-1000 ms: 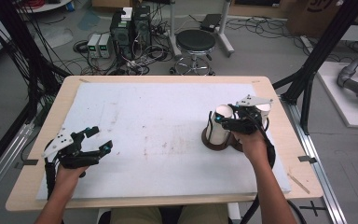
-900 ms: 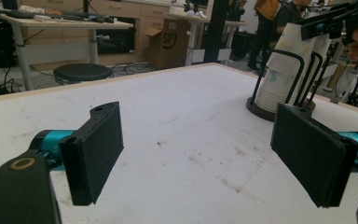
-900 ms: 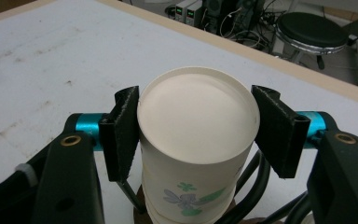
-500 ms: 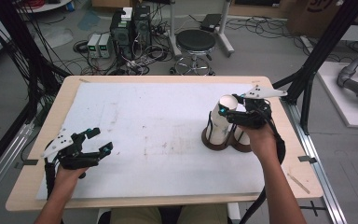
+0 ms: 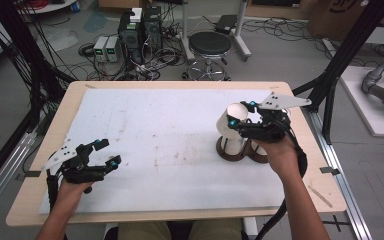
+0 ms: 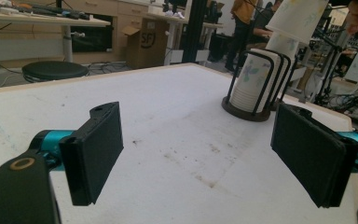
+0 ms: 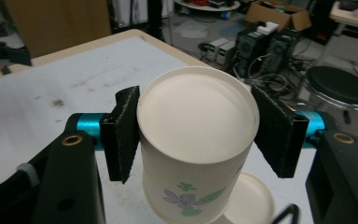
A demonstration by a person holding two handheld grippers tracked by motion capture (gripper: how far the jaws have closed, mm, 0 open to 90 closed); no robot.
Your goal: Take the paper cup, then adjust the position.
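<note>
High view, one paper cup clamped upside down in the right gripper above one black cup holder on the table, left gripper empty, spread, left gripper view, one cup stack in holder, right gripper view, two pads squeezing one cup.

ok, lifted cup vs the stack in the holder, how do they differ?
The cup is clamped between the right gripper's pads, clear above the holder; the stack sits inside the holder's black wire bars. The cup is tilted; the stack stands upright. The cup is single; the stack is several nested cups. Both are upside-down white paper cups with a floral print.
</note>
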